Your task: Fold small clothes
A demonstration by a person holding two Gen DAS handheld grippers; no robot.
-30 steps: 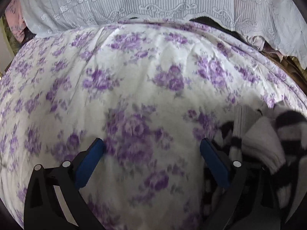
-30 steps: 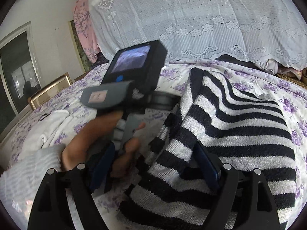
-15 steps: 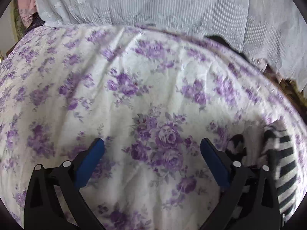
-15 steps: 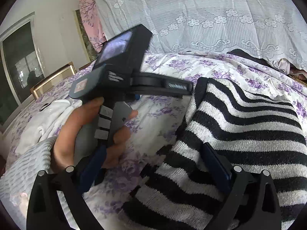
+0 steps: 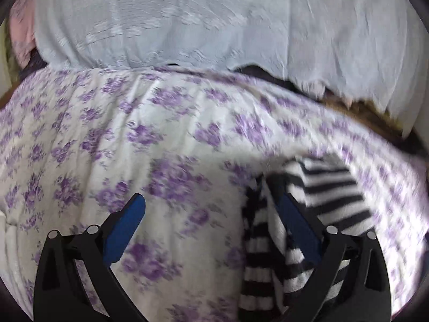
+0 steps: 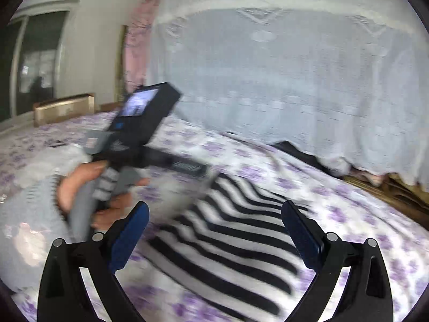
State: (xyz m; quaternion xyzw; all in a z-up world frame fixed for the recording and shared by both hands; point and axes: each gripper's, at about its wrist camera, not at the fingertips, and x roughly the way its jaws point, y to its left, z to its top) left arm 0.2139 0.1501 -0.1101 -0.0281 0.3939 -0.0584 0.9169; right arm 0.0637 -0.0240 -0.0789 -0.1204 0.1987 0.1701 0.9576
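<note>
A black-and-white striped knit garment (image 6: 228,238) lies spread on the purple-flowered bedspread (image 5: 120,139). My right gripper (image 6: 214,206) hovers just above it, jaws wide open, nothing between the pads. In the left wrist view the striped garment (image 5: 329,196) sits at the lower right, and my left gripper (image 5: 209,196) stands open over the bedspread, its right finger (image 5: 297,225) overlapping the garment's edge without a grip. The right wrist view also shows the left gripper's body (image 6: 144,118) held in a hand (image 6: 85,187), left of the garment; its fingertips are blurred.
A white lace curtain (image 5: 214,21) hangs along the far side of the bed. A pale garment (image 6: 45,161) lies on the bed at the left, behind a knit sleeve (image 6: 24,214). A wooden frame (image 6: 64,107) and a dark window (image 6: 34,61) stand beyond.
The right gripper opened off the striped garment's fold and lifted; the garment now lies flatter. The left gripper rose and tilted up, so more curtain and more of the striped garment show.
</note>
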